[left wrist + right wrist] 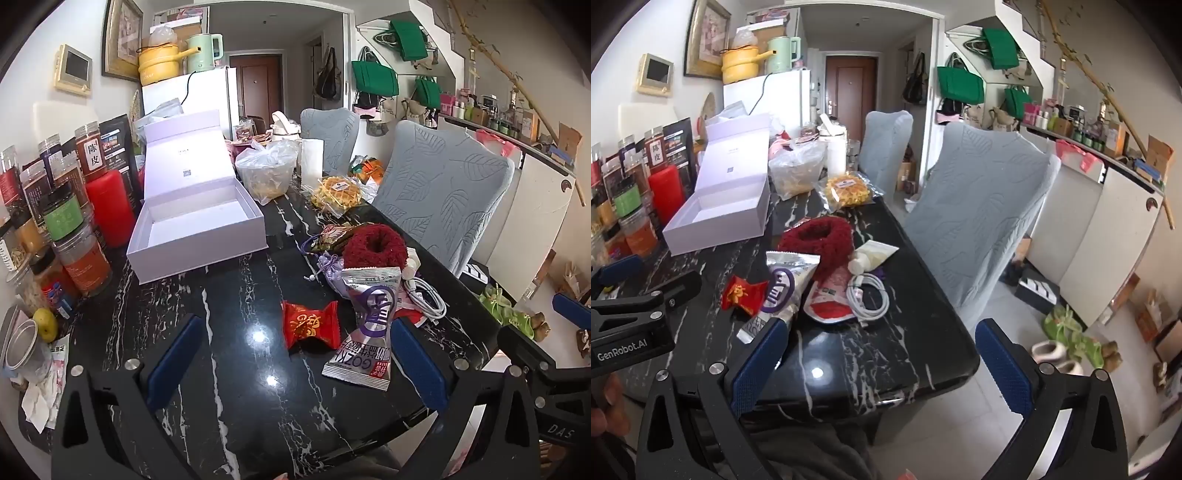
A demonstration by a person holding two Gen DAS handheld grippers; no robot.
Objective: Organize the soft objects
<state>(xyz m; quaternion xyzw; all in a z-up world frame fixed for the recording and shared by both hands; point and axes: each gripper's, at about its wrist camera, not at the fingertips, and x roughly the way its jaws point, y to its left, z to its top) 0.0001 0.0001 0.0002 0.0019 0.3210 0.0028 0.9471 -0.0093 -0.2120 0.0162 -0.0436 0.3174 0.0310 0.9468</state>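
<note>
L gripper jaws apart over red candy, R gripper jaws apart w/ nothing held, red knit scrunchie beside silver snack packet, open white box on black marble table

Only partly seen: the purple pouch, tucked behind the silver snack bag and under the red fuzzy ring. Hidden completely from the right wrist view. Red flat packet half covered by the snack bag and white cable. Words on the jars mostly too small to read. Right gripper cut off by the picture's edge in the left view, just one blue pad showing. Shoes on the floor too blurry to count.
</note>
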